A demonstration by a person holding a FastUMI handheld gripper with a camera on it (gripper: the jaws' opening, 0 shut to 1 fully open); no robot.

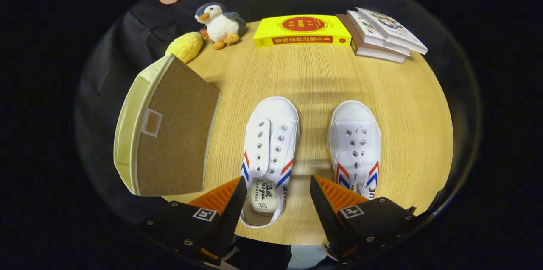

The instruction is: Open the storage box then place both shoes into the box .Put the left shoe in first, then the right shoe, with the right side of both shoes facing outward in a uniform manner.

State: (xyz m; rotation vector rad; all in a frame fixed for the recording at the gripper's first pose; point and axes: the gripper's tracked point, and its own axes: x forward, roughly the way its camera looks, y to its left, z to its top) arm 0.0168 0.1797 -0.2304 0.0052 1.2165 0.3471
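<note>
Task barely begun: beige fabric storage box with brown lid (167, 130) shut, left of the gripper (278, 196), fingers spread and empty, white canvas left shoe (269, 147) and right shoe (355, 145) unplaced on the wooden table (314, 75).

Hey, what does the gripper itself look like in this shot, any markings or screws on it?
The gripper has two wedge-shaped fingers with ribbed faces, mounted on dark angular housings. Each housing carries a small square black-and-white tag marker and several round screws. Its fingers stand open above the table.
</note>
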